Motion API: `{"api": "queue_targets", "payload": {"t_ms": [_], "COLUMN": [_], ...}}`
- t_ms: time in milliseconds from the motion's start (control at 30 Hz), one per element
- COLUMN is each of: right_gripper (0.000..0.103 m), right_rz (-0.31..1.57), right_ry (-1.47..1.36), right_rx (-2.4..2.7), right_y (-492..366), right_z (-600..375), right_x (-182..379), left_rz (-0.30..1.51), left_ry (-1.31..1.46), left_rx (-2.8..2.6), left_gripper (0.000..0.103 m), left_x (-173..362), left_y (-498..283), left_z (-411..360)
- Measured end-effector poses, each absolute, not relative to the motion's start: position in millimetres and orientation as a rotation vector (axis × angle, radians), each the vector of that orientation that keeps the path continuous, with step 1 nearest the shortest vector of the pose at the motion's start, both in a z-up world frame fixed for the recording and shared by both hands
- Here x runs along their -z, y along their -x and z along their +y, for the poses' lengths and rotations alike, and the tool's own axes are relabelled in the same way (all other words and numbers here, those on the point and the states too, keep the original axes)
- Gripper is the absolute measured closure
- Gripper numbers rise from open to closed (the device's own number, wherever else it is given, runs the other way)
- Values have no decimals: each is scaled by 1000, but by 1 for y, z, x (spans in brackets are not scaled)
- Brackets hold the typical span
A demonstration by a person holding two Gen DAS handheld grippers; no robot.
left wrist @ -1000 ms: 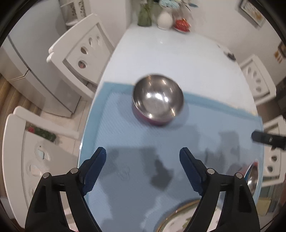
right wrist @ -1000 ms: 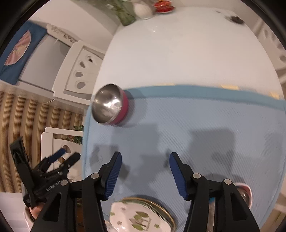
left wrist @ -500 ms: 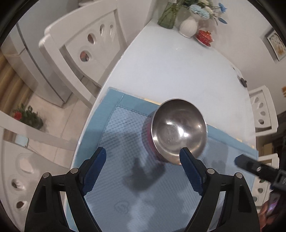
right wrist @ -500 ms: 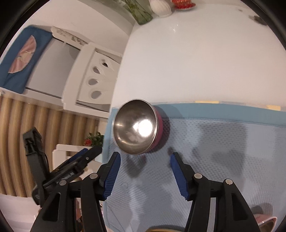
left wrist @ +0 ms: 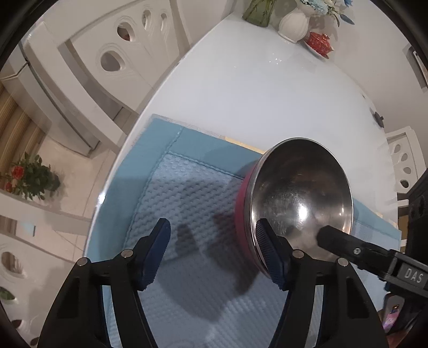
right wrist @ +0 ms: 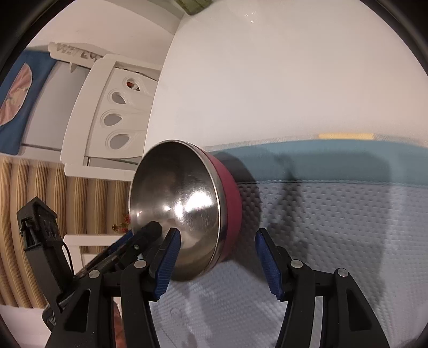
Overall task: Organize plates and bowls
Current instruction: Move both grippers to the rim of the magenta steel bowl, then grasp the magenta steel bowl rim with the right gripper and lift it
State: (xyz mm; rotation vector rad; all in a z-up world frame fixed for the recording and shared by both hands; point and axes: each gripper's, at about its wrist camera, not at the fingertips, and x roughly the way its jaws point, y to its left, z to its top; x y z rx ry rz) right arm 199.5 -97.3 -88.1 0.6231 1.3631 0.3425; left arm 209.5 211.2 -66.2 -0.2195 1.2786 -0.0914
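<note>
So the bowl (left wrist: 299, 203) sits near the far left corner of the blue mat (left wrist: 187, 214), and both claws crowd in on it. The left claw (left wrist: 214, 251) has one finger right at the bowl's near rim, the other over bare mat left of the bowl. The right claw (right wrist: 216, 257) straddles the bowl's near edge, with the left claw's finger poking in beside it, so that side is tight. Right of the bowl the mat is bare. Beyond the bowl the white table (right wrist: 267, 80) is wide open up to the vases (left wrist: 293, 21) at the far end.
</note>
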Motion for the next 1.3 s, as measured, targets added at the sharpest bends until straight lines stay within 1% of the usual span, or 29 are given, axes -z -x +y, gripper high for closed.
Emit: {"api": "queue_targets", "payload": {"t_ms": [33,167,200,233,400,433,467,500,700,767,800,1067,1300], "right_gripper": [47,47,47,47,47,49,54,55,74,83,85,85,85], "right_rz": [1362,1360,1357,1355,1331,1329,1329,1329,1320,1319,1318,1320,1318], "right_ry": [-620,-565,-557,-554,-505,-500,-491,-483,-484,-500,-506,-510,-542], "right_rx": [-338,-315,-314,-314,-316,-315,-310,-305,-293,-308,-312,-303,-308], "right_y": [-202,-208,-209,-210,-213,-213,-213,-214,-210,-208,-207,-204,-196], "right_z": [-96,-90,-89,-89,-85,-86,-86,-86,-93,-94,-93,-96,-105], "right_x": [91,98,99,100,98,98,98,98,98,98,98,93,85], "left_rz": [1274,1261,1258,1254,1223,1219,1218,1217,1207,1204,1202,1196,1175], "left_ry": [227,233,225,218,211,206,204,202,208,203,199,191,189], "left_rx": [98,119,125,126,147,156,161,164,161,162,161,160,174], "left_gripper": [48,55,59,67,83,86,87,88,90,91,91,91,92], "left_x": [68,73,74,75,75,75,75,76,74,72,72,65,48], "left_y": [-210,-214,-214,-215,-217,-217,-217,-217,-216,-216,-216,-213,-204], "left_z": [211,209,207,206,199,197,196,195,193,192,191,190,185]}}
